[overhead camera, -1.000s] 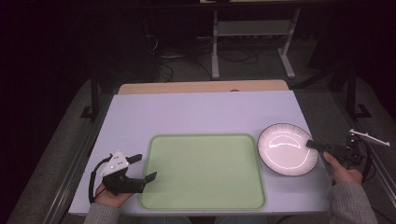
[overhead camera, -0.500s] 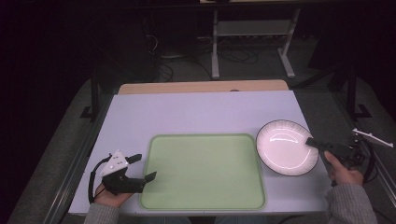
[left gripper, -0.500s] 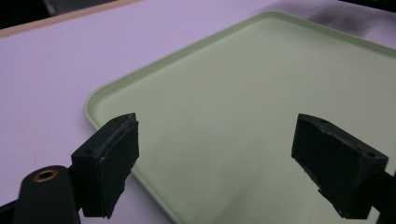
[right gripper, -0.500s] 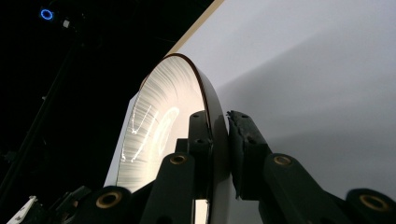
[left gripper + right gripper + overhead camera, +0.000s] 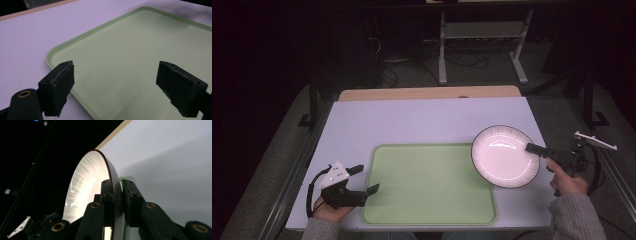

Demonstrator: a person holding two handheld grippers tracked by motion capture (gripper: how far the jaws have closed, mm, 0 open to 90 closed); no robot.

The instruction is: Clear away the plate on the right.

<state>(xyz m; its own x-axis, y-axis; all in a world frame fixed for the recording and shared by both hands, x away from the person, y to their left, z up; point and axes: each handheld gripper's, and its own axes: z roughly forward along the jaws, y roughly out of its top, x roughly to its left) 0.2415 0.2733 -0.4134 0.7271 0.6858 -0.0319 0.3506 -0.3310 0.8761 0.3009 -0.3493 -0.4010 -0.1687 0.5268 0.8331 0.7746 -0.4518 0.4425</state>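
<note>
Right gripper [image 5: 537, 149] is pinching the plate [image 5: 504, 156] by its rim, probably to lift it toward the tray [image 5: 427, 182] (left gripper [image 5: 364, 180] is waiting, jaws spread).

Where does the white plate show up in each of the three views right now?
High view: the plate is at right of centre, its left edge overlapping the green tray, the right gripper clamped on its right rim.
Left gripper view: not in it; the tray lies ahead.
Right gripper view: the plate stands edge-on at centre, rim between the jaws.
Shared landmark: the white table.
</note>
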